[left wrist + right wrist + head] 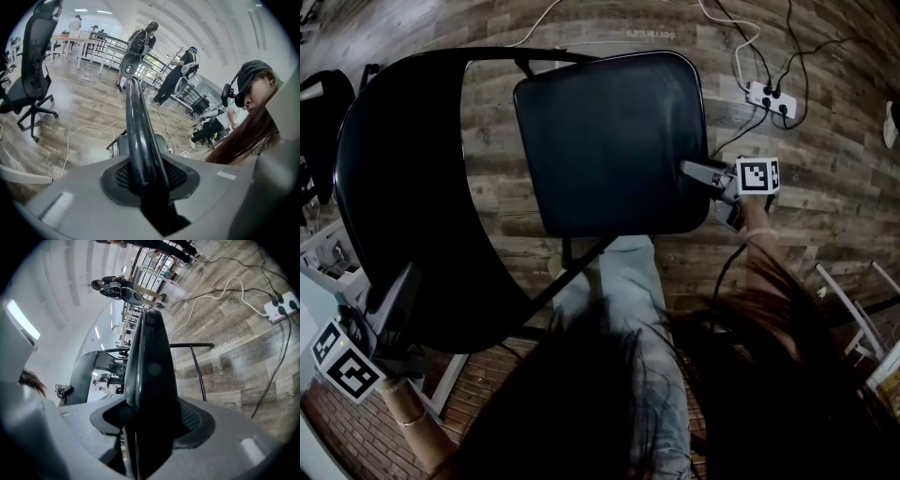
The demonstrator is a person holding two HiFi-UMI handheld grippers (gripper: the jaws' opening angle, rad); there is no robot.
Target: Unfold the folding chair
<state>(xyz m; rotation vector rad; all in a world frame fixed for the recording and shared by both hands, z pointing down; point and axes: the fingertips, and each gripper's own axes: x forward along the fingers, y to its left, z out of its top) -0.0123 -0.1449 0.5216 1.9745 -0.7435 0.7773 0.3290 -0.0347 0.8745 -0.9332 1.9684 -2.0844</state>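
A black folding chair stands below me on the wood floor. Its padded seat [609, 141] faces up, nearly level, and its curved backrest [403, 206] arcs along the left. My left gripper [398, 300] at the lower left is shut on the backrest's edge [140, 136], which runs up between the left gripper's [149, 180] pads. My right gripper [698, 172] is shut on the seat's right edge. In the right gripper view the seat's edge [150, 362] fills the gap between the right gripper's [152, 420] pads, and a thin chair-frame tube [199, 371] shows behind.
A white power strip [772, 98] with cables lies on the floor at the far right. White frames [853, 319] stand at the right and a white rack [328, 258] at the left. An office chair [33, 79] and several people [180, 75] are further off.
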